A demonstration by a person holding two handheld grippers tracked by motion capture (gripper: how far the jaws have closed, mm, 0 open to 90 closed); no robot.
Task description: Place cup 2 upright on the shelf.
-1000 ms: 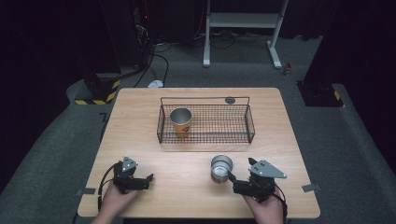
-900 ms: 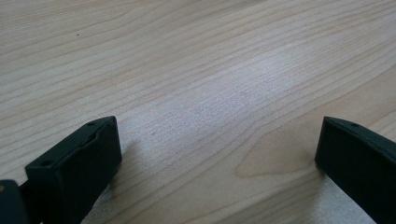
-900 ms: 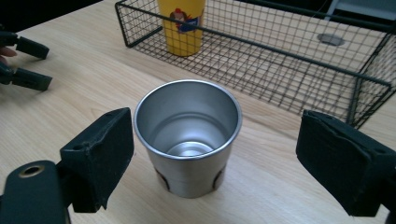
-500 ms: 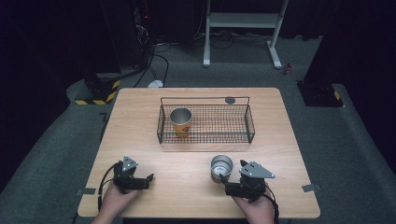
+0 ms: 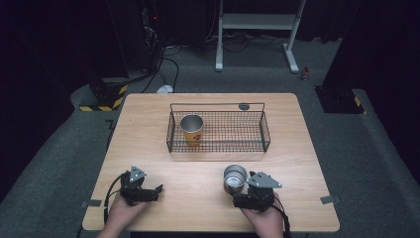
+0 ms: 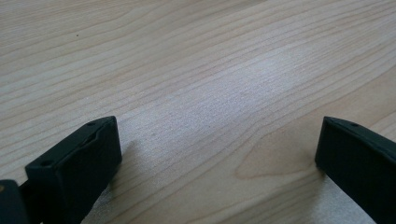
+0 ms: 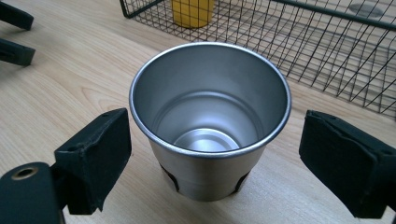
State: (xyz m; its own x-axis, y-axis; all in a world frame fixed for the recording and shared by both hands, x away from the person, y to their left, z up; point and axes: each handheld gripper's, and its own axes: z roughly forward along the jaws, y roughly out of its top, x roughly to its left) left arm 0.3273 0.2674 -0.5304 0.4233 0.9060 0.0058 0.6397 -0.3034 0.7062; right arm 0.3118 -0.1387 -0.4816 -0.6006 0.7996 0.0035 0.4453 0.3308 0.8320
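The wooden table (image 5: 148, 129) carries a black wire basket (image 5: 265, 130) at its middle, an upright orange cup (image 5: 191, 130) in its left end. Nearer, a shiny steel cup (image 7: 210, 116) stands upright, empty, unmarked, between the right gripper's (image 7: 212, 149) wide-apart jaws, neither touching it. The left gripper (image 6: 217, 149) rests wide apart over bare wood.

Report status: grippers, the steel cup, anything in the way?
Right gripper open, jaws either side of upright silver steel cup, not touching. Left gripper open over bare wooden table. Nothing between cup and black wire basket.
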